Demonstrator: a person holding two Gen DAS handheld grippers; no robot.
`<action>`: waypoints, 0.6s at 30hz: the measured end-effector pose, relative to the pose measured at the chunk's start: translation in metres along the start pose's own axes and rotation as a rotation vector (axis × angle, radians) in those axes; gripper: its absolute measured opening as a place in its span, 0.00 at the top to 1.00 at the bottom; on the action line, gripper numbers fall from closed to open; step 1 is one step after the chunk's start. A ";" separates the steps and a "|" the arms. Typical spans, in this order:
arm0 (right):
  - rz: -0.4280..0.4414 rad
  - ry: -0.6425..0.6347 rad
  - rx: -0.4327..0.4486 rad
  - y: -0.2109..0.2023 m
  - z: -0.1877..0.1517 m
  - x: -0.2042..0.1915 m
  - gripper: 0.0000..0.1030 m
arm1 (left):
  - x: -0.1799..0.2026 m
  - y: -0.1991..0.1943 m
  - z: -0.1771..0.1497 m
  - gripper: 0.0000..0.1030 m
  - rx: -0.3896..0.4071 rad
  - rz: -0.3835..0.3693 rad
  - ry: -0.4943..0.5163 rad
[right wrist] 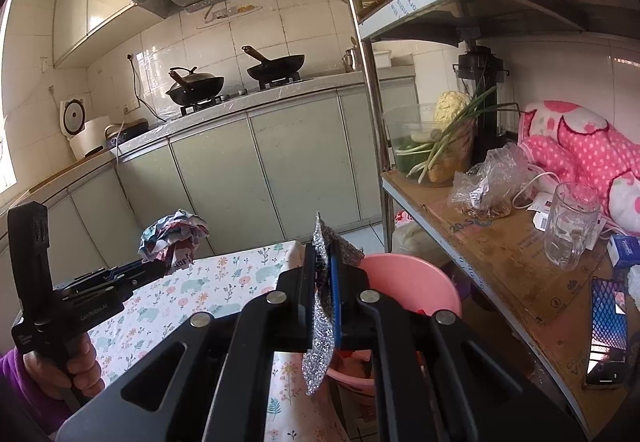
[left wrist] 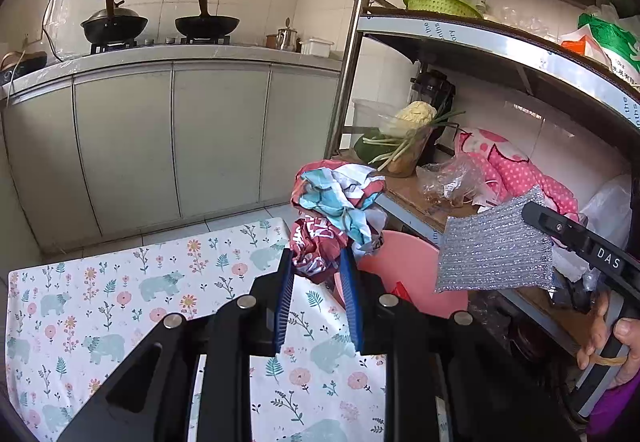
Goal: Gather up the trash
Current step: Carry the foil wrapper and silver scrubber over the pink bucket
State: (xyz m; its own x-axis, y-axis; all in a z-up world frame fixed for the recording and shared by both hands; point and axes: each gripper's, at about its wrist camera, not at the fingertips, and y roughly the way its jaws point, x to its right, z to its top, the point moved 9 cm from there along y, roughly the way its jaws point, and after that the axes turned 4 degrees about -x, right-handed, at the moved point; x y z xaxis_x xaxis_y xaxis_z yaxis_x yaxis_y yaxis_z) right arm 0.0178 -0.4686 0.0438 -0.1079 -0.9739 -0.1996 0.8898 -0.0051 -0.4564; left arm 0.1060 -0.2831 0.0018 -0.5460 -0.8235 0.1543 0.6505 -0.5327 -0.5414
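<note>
My left gripper (left wrist: 318,262) is shut on a crumpled red, white and blue wrapper (left wrist: 340,205) and holds it above the far right corner of the table with the floral cloth (left wrist: 120,306). It also shows in the right wrist view (right wrist: 174,234). My right gripper (right wrist: 324,270) is shut on a flat silver glitter sheet (right wrist: 320,326), held upright over the near rim of the pink bucket (right wrist: 404,282). The sheet (left wrist: 496,246) and the bucket (left wrist: 404,262) show in the left wrist view too, with the bucket beside the table's right edge.
A metal shelf rack (right wrist: 500,254) stands right of the bucket with a glass mug (right wrist: 570,226), a plastic bag (right wrist: 488,181), a bowl of vegetables (right wrist: 432,145) and a pink cushion (right wrist: 580,145). Kitchen cabinets (left wrist: 168,137) with woks (left wrist: 206,23) run behind.
</note>
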 end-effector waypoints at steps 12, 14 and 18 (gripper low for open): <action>-0.010 -0.011 -0.011 -0.005 -0.003 -0.008 0.93 | 0.009 -0.002 0.003 0.78 0.011 0.000 0.026; -0.015 -0.010 -0.014 -0.005 -0.005 -0.007 0.93 | 0.011 0.000 0.003 0.78 0.009 -0.003 0.032; -0.026 0.006 -0.027 0.002 -0.008 0.001 0.93 | 0.014 0.009 0.002 0.78 -0.004 -0.002 0.040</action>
State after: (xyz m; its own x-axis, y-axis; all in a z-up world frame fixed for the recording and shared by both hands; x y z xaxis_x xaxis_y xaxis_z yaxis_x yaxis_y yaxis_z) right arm 0.0161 -0.4679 0.0360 -0.1335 -0.9721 -0.1931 0.8744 -0.0238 -0.4846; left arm 0.1054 -0.2994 0.0003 -0.5678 -0.8140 0.1226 0.6471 -0.5335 -0.5447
